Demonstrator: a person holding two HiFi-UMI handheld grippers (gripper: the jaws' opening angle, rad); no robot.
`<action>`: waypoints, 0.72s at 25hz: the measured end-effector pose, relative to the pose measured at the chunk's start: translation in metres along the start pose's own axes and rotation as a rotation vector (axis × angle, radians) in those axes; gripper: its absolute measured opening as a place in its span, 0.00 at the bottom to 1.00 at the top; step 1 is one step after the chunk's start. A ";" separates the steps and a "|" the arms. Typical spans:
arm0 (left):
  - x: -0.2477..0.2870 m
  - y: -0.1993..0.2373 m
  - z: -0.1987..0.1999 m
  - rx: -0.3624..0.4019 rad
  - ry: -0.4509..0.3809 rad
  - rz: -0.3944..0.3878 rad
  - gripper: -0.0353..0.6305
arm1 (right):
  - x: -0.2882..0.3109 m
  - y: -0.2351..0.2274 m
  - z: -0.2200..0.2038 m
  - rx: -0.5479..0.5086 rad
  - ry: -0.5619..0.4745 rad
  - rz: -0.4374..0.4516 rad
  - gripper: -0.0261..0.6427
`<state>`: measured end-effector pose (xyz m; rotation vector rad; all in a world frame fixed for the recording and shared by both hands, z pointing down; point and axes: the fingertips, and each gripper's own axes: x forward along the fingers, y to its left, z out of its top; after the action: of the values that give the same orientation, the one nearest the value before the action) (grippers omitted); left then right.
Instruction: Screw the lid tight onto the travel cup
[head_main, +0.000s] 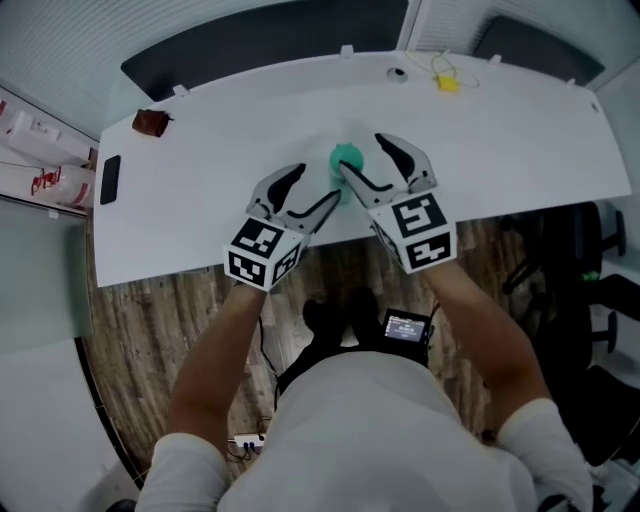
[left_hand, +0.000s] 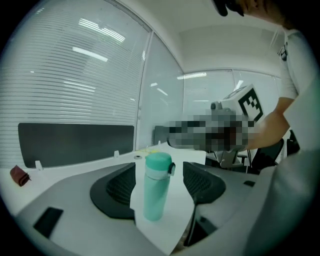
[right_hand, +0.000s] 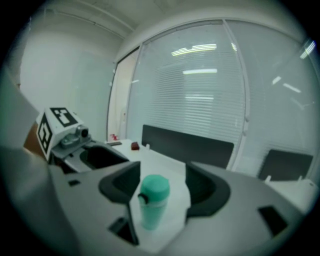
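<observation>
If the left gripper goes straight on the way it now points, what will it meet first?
Probably the teal travel cup, standing upright ahead of the left gripper, in line with its open jaws; distance unclear.

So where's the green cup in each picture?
Head view: the cup stands in the middle of the table.
Left gripper view: low centre, upright, seen between the open jaws.
Right gripper view: low centre, seen between the open jaws.
Shared landmark: the small dark red thing on the table, at far left, far left, and left of centre.
</observation>
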<state>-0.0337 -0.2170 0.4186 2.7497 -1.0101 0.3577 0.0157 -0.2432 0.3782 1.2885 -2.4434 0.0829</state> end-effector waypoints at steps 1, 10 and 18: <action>-0.003 -0.001 0.009 -0.005 -0.024 -0.006 0.52 | -0.003 -0.002 0.003 0.003 -0.005 -0.003 0.47; -0.033 -0.037 0.055 -0.050 -0.147 -0.051 0.38 | -0.040 -0.010 0.014 0.051 -0.016 -0.031 0.15; -0.071 -0.051 0.061 -0.132 -0.199 -0.056 0.11 | -0.069 0.002 0.017 0.087 -0.026 -0.020 0.11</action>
<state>-0.0430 -0.1514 0.3352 2.7266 -0.9611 0.0083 0.0436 -0.1917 0.3382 1.3592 -2.4730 0.1691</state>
